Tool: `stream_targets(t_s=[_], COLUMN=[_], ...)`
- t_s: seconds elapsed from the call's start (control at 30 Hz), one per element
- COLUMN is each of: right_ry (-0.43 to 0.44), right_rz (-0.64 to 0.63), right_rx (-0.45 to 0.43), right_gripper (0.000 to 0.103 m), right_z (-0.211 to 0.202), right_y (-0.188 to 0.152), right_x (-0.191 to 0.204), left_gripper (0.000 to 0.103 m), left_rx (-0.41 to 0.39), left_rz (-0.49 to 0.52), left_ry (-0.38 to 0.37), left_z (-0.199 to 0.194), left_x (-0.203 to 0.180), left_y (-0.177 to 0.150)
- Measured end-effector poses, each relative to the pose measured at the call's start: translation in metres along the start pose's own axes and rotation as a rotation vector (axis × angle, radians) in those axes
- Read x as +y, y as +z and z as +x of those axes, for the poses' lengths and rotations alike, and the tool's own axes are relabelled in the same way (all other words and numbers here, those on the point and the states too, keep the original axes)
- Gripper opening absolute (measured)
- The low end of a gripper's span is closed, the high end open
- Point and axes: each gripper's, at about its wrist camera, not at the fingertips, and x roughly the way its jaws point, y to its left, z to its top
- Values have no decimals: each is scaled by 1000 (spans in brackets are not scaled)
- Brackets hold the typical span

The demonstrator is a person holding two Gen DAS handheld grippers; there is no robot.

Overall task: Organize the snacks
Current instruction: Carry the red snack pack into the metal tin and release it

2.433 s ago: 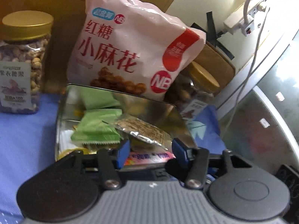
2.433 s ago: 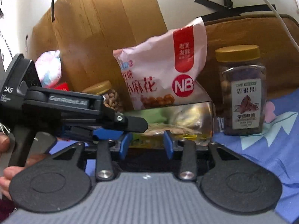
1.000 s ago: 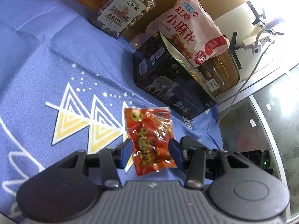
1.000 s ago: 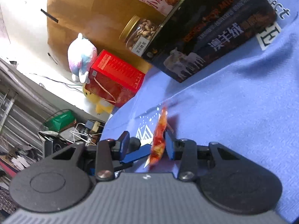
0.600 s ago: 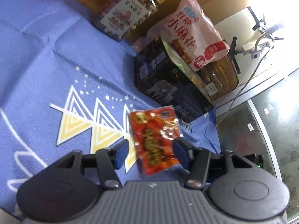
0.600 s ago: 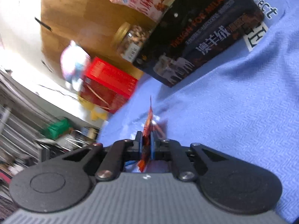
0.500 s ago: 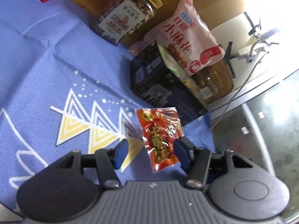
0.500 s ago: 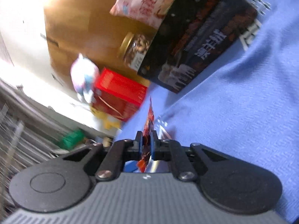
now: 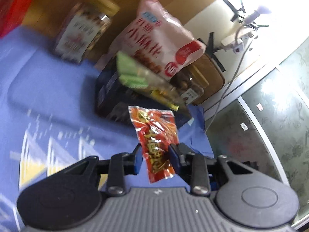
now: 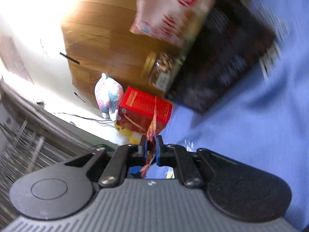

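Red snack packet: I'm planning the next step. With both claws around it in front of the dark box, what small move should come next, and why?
Probably carry the red snack packet forward over the open dark box that already holds green packets. The right claw is shut on its edge and the left claw is closing around it, off the blue cloth.

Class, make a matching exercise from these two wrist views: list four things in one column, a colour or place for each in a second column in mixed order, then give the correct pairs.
Things
1. small snack packet
2. nut jar lid
3. big bag of twists
4. tablecloth

Descriptions
A. blue, spread under everything
B. pink, leaning behind the dark box
C. red, between the gripper fingers
D. gold

Pairs: 1-C, 2-D, 3-B, 4-A
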Motion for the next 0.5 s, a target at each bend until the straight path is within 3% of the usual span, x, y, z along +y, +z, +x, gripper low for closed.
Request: stream_targets(t_s=[0.27,0.5], right_ry=[-145,-310], right_rz=[-291,-505], right_rx=[-104,-178], right_gripper=[11,13], right_z=[13,44], right_y=[44,70], right_x=[43,35], left_gripper=[29,30], left_rx=[-30,-16], left_rz=[122,154], left_ry=[35,117], left_z=[38,87], left_x=[-36,-33], left_y=[56,90])
